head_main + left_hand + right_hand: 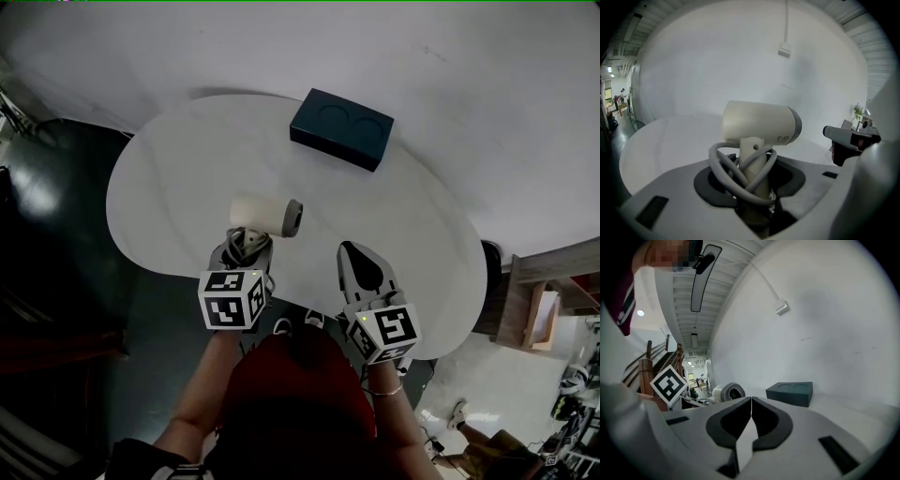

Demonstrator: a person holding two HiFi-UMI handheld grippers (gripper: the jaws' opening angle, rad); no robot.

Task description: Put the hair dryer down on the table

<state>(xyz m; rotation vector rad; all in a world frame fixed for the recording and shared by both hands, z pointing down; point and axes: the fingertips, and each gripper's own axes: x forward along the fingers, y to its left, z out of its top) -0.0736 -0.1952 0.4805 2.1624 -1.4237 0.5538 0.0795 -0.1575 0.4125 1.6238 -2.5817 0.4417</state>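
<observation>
1. While the L gripper [246,248] clamps the hair dryer [265,215] by its handle, w/ the grey cord [740,174] looped round the handle and caught inside the grip, the cream barrel lies roughly level over the near part of the white oval table [178,187]. It looks not yet set down.
2. R gripper [362,267]: jaws pressed together, nothing between them. It hovers near the dryer on its right, not touching it.
3. Far side of the table: dark box [341,128] w/ 2 round recesses, well apart from the likely drop spot.
4. Step in hand (judgement): lowering to the tabletop. Come down slowly, lay the barrel's side down 1st so it can't roll, and part the jaws only once the table bears the weight.
5. Risk (judgement): cord loops may snag a jaw on release, so back out straight along the handle.
</observation>
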